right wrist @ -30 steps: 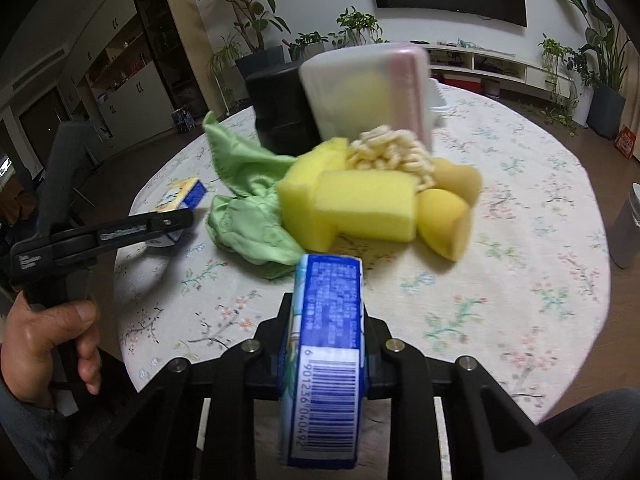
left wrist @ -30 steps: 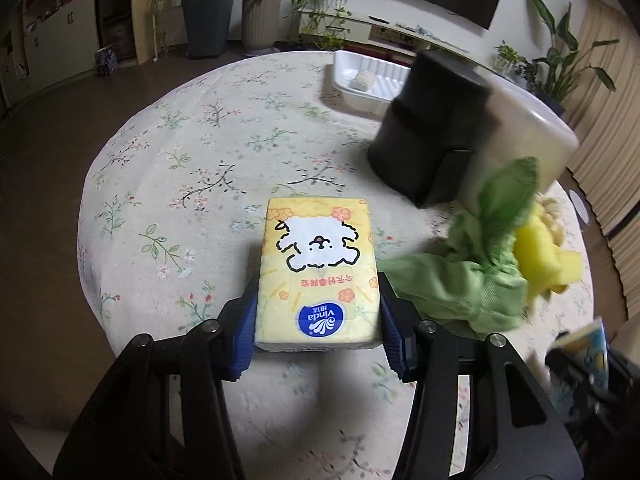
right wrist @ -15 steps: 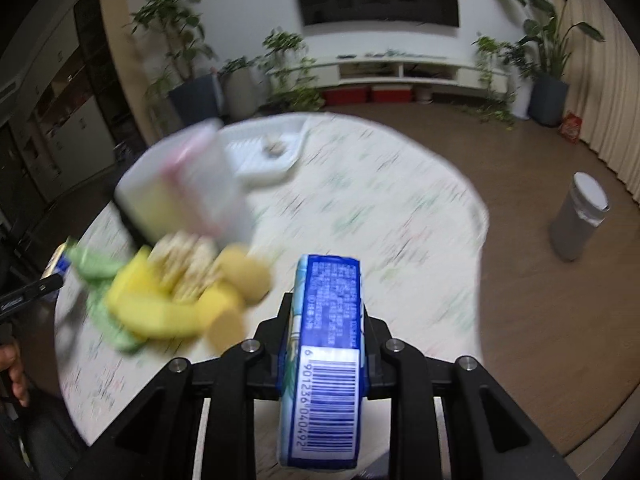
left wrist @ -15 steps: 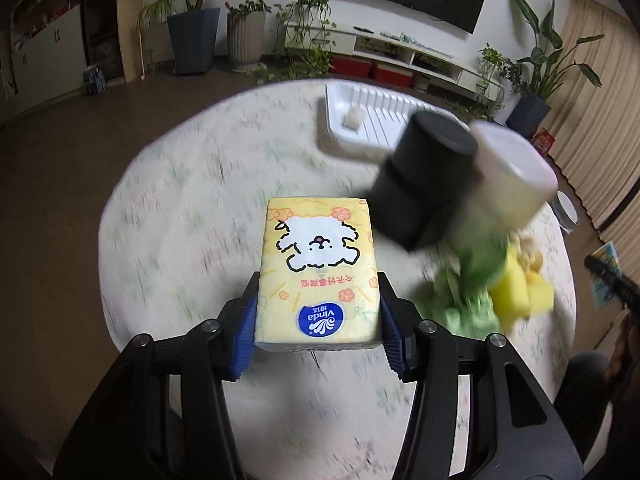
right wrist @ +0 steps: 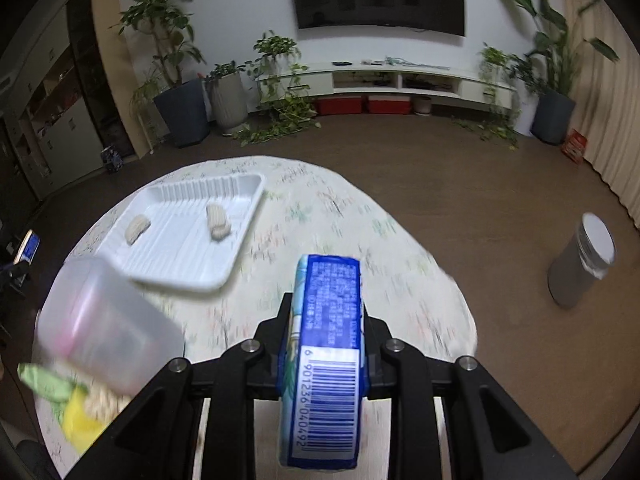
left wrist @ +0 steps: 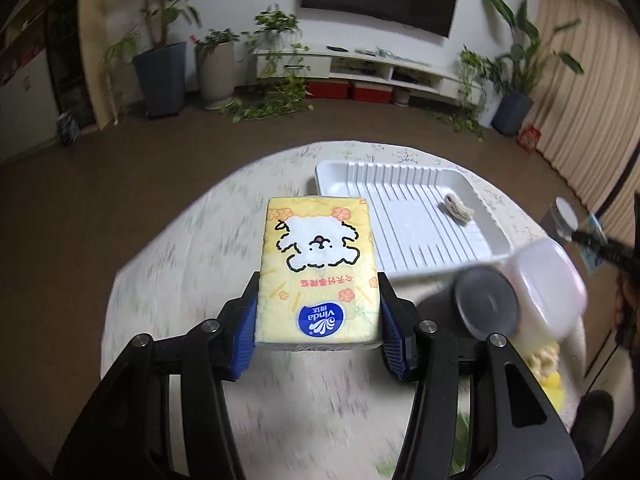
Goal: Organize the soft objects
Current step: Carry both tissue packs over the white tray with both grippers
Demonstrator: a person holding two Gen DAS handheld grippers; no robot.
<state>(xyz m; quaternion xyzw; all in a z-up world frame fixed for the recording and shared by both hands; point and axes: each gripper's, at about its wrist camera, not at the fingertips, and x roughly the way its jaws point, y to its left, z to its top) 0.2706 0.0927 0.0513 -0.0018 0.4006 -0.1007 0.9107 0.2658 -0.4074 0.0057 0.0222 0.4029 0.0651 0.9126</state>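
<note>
My left gripper [left wrist: 318, 322] is shut on a yellow tissue pack [left wrist: 318, 272] with a white dog print, held above the round floral table [left wrist: 168, 264]. My right gripper [right wrist: 326, 342] is shut on a blue tissue pack [right wrist: 326, 360] standing on edge, barcode toward the camera. A white ribbed tray [left wrist: 404, 220] lies at the far side of the table with a small beige bundle [left wrist: 456, 210] in it. In the right wrist view the tray [right wrist: 180, 256] holds two beige pieces [right wrist: 218, 222]. Yellow sponges [right wrist: 82, 424] and a green cloth [right wrist: 44, 380] lie at the lower left.
A black cylinder [left wrist: 486, 306] and a translucent white container [left wrist: 548, 284] stand right of the left gripper; the container also shows in the right wrist view [right wrist: 102, 320]. A grey bin [right wrist: 582, 266] stands on the floor at right. Potted plants and a TV shelf line the far wall.
Both grippers, with their packs, have swung away from the sponge and cloth pile toward the white tray, which is now nearer and more central. Grips are unchanged.
</note>
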